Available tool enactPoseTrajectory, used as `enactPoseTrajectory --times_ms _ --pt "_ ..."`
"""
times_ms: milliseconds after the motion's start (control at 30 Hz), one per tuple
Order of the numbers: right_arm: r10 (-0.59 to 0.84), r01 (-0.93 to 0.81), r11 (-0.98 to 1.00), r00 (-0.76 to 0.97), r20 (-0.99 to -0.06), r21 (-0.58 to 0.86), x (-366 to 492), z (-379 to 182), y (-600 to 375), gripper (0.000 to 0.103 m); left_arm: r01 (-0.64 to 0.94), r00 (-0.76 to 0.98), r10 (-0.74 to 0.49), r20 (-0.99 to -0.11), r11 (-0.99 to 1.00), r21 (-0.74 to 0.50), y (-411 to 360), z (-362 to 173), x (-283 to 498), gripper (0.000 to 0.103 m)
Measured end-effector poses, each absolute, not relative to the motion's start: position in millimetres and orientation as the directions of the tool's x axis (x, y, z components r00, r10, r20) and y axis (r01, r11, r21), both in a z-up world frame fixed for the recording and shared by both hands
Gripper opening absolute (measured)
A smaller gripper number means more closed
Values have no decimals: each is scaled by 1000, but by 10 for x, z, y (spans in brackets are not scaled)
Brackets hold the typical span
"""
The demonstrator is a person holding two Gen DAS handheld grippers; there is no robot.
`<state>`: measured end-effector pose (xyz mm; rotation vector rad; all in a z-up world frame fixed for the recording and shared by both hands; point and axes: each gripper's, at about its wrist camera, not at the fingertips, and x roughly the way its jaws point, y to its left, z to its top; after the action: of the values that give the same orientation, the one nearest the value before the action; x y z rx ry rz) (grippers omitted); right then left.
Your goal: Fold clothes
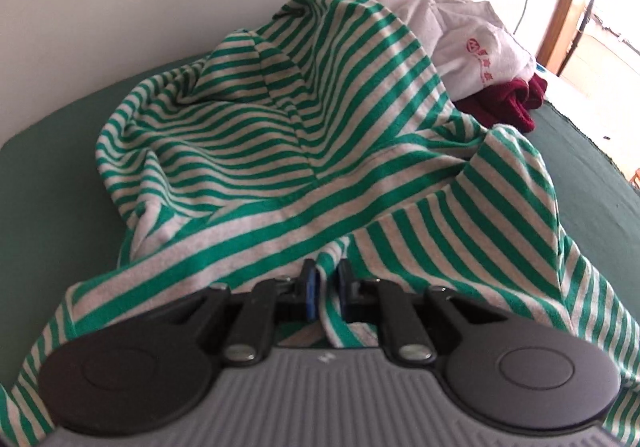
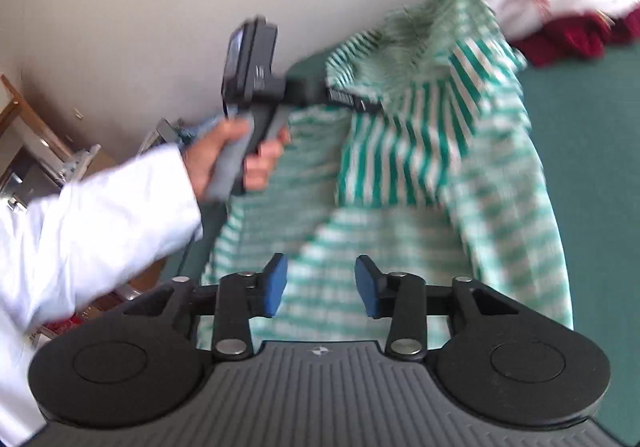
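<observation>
A dark green table (image 1: 600, 167) against a pale wall carries a crumpled green-and-white striped garment (image 1: 280, 151). Behind it lie a white garment with red print (image 1: 472, 47) and a dark red garment (image 1: 508, 103).

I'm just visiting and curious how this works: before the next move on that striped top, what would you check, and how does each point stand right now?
1. Left gripper has hold of the striped top: cannot tell; a fold lies between its narrowly parted pads.
2. Right gripper free to take a new hold: ok, open and empty above the cloth.
3. Striped top lying flat: not ok, bunched and partly lifted.
4. Other clothes clear of it: not ok, the white garment and dark red garment sit against its far edge.
5. Green bed surface free beside the top: ok.
</observation>
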<state>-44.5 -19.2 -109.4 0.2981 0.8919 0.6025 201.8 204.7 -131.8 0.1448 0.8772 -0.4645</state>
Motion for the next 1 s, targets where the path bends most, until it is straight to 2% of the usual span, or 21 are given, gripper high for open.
enactPoseTrajectory --times_ms 133,267,300,367,433,500,567,633,700,767,800,867,933,1000 --pt "484 -404 860 453 -748 312 -870 -1350 275 25 448 528 -337 -780 890 -82 2065 -1323 2038 11" --pt "567 -470 796 362 -740 380 -1124 -1426 686 25 431 521 -324 -790 899 -85 2062 -1276 2047 11" --pt "634 -471 749 305 -710 466 -1144 -1440 754 27 432 524 -319 -789 898 -76 2050 -1262 2040 11" --pt "787 -432 601 171 -593 673 -1148 -1484 867 30 437 533 -302 -791 898 -49 2010 -1245 2023 12" --pt "880 -416 445 41 -472 793 -1228 -1514 1020 28 435 546 -277 -791 900 -15 1975 -1232 2004 12" --pt "877 -444 441 28 -480 780 -1306 -1489 1066 29 425 574 -248 -781 905 24 1959 -1208 1973 13" --pt "863 -423 495 134 -488 759 -1354 -1429 819 30 398 603 -232 -763 917 35 1986 -1157 1945 13" --pt "783 -348 619 339 -521 703 -1468 -1314 360 33 375 621 -226 -750 927 31 2004 -1092 1926 12" --pt "576 -245 801 564 -592 546 -1708 -1154 -143 37 365 638 -221 -738 930 37 1979 -1020 1892 10" --pt "344 -108 916 710 -615 387 -1946 -1035 -612 44 363 640 -209 -739 930 52 1919 -977 1860 9" --pt "248 -51 947 740 -625 316 -2064 -1017 -811 44 365 642 -201 -740 929 64 1882 -962 1840 8" --pt "150 11 972 741 -654 235 -2206 -1079 -1115 43 369 647 -189 -739 925 87 1817 -938 1801 8" --pt "121 10 983 720 -683 185 -2266 -1224 -1335 43 367 648 -185 -739 926 89 1786 -915 1781 8" --pt "155 14 974 685 -712 226 -2286 -1365 -1445 43 355 642 -188 -744 932 71 1787 -888 1779 8"
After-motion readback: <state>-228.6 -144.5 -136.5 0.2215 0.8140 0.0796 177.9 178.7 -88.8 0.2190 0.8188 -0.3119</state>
